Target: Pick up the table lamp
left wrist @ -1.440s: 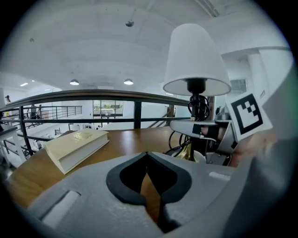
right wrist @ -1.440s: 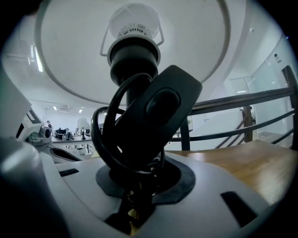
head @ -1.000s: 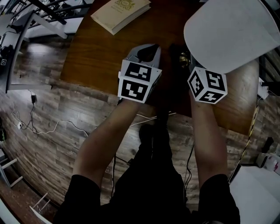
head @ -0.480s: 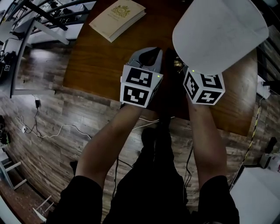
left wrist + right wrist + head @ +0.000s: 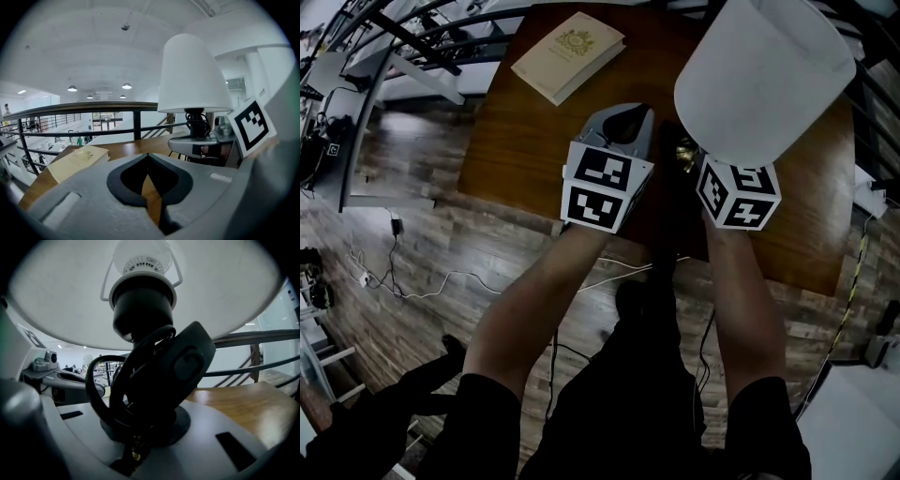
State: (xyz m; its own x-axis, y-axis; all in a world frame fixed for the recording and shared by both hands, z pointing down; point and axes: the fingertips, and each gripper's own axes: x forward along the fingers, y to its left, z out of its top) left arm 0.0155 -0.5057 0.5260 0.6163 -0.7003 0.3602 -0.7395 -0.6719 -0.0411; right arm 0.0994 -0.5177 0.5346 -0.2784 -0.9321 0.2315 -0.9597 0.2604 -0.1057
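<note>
Book (image 5: 569,56) lies on far left part of wooden table (image 5: 516,141). Left gripper (image 5: 623,124) over middle of table, just left of lamp, jaws pressed together, nothing between them. Lamp (image 5: 764,80) at right side of table, white shade uppermost. Black cord (image 5: 101,380) looped round socket below shade. Right gripper (image 5: 133,452) beneath shade's near edge, jaws pinching lamp's thin brass stem.
</note>
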